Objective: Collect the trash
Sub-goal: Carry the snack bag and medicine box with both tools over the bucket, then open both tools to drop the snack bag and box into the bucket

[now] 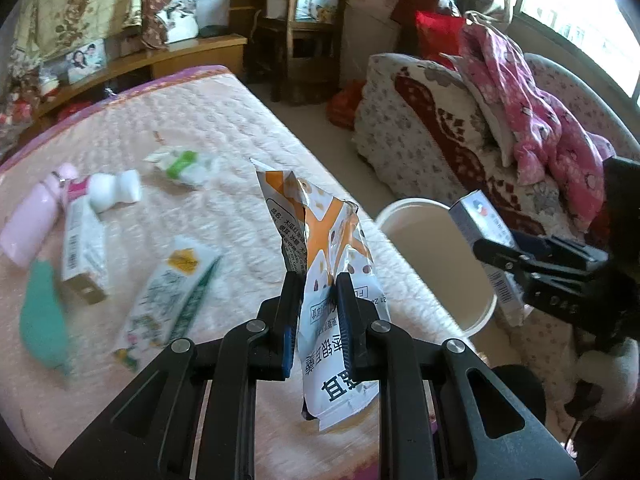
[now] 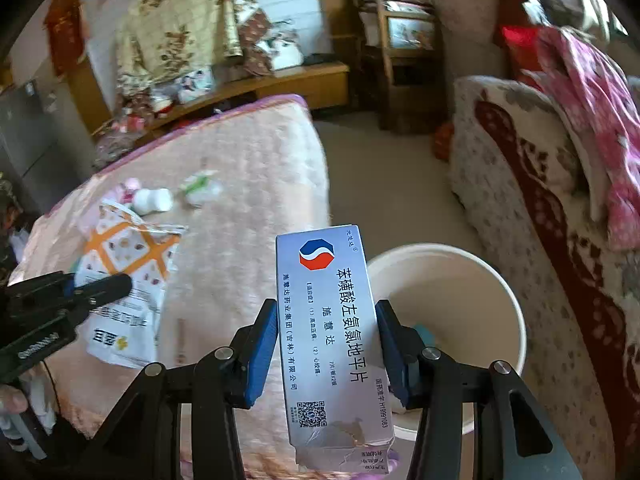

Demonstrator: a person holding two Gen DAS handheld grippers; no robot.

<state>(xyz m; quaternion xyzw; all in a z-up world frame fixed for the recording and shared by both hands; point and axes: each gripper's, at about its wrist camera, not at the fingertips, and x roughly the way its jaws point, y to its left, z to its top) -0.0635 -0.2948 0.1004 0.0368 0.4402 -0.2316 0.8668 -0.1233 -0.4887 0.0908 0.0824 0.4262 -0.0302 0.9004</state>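
My left gripper (image 1: pixel 318 284) is shut on an orange-and-white snack wrapper (image 1: pixel 320 236), held upright over the pink bed's right side. My right gripper (image 2: pixel 326 312) is shut on a silver medicine box (image 2: pixel 332 332) with a red-and-blue logo, held above the near rim of the white bin (image 2: pixel 472 304). The left wrist view shows the same bin (image 1: pixel 436 264) on the floor to the right of the bed, with the medicine box (image 1: pixel 478 220) and the right gripper (image 1: pixel 486 250) over its right rim. The right wrist view shows the snack wrapper (image 2: pixel 120 264) and the left gripper (image 2: pixel 104 284) at left.
On the pink bedspread (image 1: pixel 224 120) lie a pink bottle (image 1: pixel 32 220), a white bottle (image 1: pixel 116 190), a small white carton (image 1: pixel 84 252), a green-and-white packet (image 1: pixel 172 300), a teal item (image 1: pixel 42 316) and a crumpled green-white wrapper (image 1: pixel 182 166). A quilt-covered sofa (image 1: pixel 440 128) stands right of the bin.
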